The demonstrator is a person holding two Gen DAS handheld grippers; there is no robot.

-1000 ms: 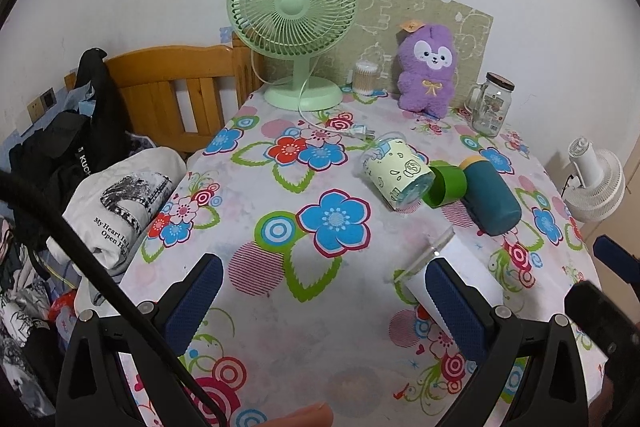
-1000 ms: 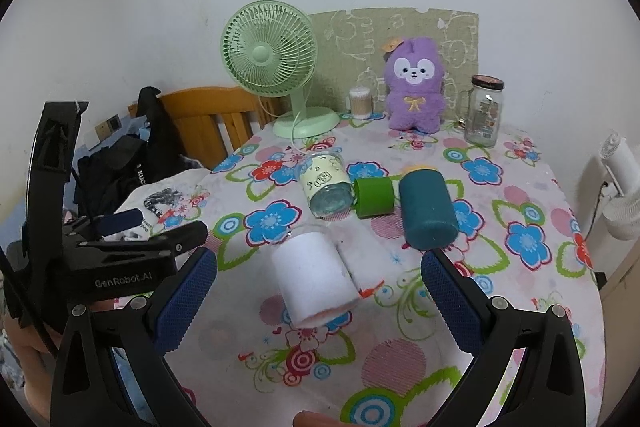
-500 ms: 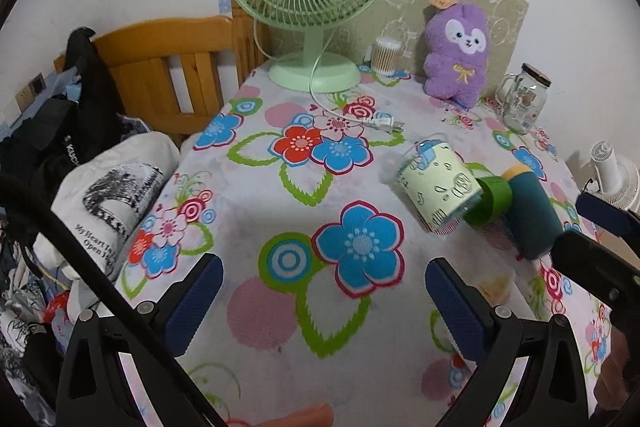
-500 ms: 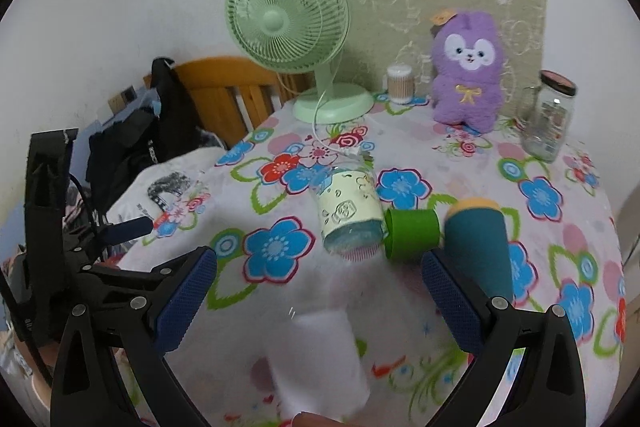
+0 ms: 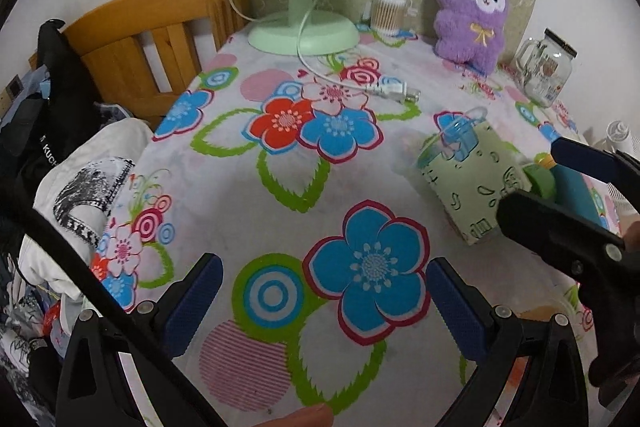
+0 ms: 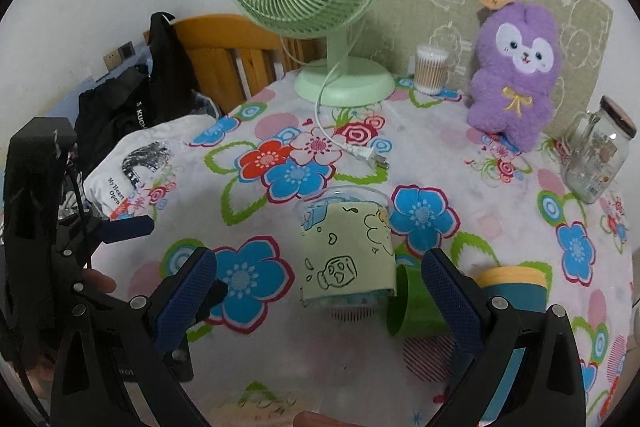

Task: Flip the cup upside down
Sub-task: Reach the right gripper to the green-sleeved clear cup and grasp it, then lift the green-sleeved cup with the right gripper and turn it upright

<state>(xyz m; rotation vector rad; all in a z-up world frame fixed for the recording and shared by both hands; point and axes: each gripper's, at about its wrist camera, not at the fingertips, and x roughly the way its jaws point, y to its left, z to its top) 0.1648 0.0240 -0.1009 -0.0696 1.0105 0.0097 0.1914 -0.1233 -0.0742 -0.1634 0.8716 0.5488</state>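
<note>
right gripper [image 6: 320,291] jaws apart | left gripper [image 5: 322,301] apart | cup [image 6: 346,253] lying beside green cup [image 6: 416,311]

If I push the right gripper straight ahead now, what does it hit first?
Most likely the pale green patterned cup, lying on its side between the open right gripper fingers. Depth is unclear, though.

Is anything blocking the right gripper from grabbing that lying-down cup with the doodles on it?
Nothing visible blocks it. The right gripper is open, with the doodle cup lying on its side straight ahead between the fingers. A small green cup sits close beside it on the right, so that side is tight.
</note>
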